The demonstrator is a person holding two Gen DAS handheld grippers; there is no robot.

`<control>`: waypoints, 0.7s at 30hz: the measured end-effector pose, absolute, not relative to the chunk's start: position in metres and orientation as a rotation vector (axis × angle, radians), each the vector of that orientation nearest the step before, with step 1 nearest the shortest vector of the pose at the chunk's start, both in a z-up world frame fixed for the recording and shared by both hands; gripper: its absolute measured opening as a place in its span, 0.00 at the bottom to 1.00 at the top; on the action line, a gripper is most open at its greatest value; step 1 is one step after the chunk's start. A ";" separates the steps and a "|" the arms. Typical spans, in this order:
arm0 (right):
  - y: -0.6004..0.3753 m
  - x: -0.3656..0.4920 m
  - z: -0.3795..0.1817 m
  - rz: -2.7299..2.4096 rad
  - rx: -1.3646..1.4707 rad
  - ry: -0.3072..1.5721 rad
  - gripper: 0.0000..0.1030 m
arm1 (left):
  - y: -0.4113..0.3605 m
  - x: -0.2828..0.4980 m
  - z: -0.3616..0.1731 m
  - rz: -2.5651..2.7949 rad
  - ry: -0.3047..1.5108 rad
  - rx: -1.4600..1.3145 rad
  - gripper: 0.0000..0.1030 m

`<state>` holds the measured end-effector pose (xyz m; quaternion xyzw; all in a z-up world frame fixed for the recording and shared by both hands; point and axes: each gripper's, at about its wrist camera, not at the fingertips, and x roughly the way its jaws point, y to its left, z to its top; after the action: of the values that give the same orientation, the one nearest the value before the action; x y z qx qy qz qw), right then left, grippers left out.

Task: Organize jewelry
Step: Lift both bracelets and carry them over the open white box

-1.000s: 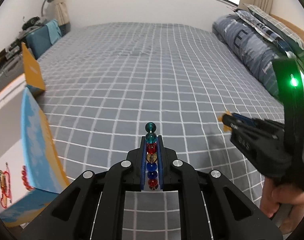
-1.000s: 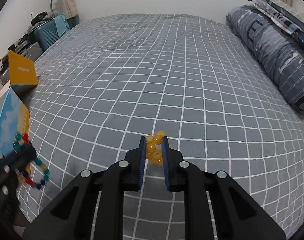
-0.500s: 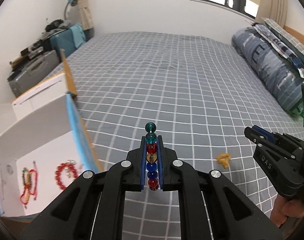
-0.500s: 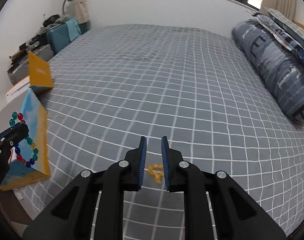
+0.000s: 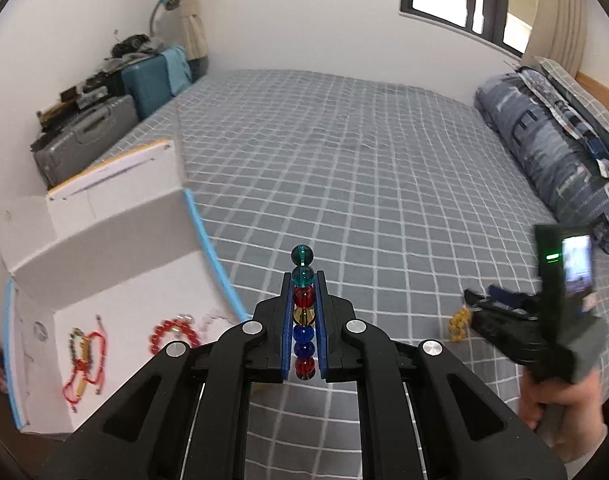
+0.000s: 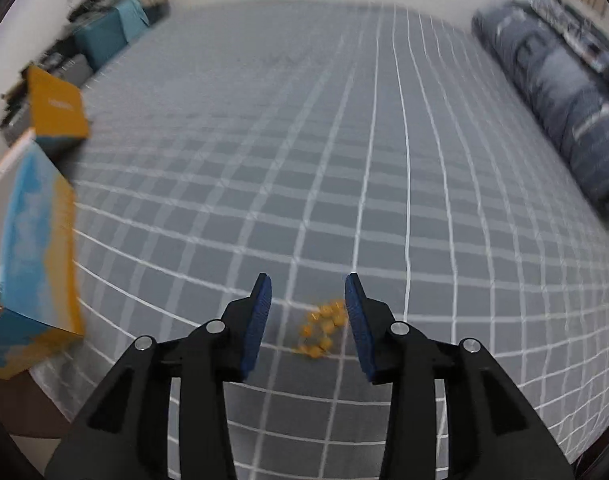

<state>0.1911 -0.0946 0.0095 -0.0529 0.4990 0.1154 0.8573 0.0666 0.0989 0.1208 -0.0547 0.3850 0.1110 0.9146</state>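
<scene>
Two bracelets already lie in the open white cardboard box (image 5: 116,280); left tool (image 5: 304,280) clamps a multicoloured glass-bead bracelet (image 5: 303,312), right tool (image 6: 308,304) gapes empty over yellow beads (image 6: 320,330).

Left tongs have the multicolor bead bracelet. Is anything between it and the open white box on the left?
Nothing visible blocks the way. The left tongs are shut on the bead bracelet, and the white box sits open just to their left, with only its blue-edged wall to clear. Red bracelets already lie inside.
</scene>
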 end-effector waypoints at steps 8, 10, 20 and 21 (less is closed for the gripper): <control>-0.108 0.203 -0.050 0.221 -0.063 1.168 0.36 | 0.071 0.088 0.080 0.156 0.866 -0.110 0.09; -0.107 0.204 -0.054 0.223 -0.074 1.170 0.34 | 0.069 0.092 0.073 0.153 0.877 -0.106 0.09; -0.111 0.201 -0.041 0.215 -0.063 1.121 0.09 | 0.068 0.095 0.064 0.157 0.891 -0.104 0.09; -0.111 0.201 -0.037 0.216 -0.058 1.110 0.09 | 0.069 0.094 0.066 0.157 0.889 -0.103 0.09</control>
<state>0.2006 -0.1108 -0.0366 -0.0274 0.5260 0.1022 0.8439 0.0944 0.0686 0.0655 -0.0495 0.4294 0.0760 0.8986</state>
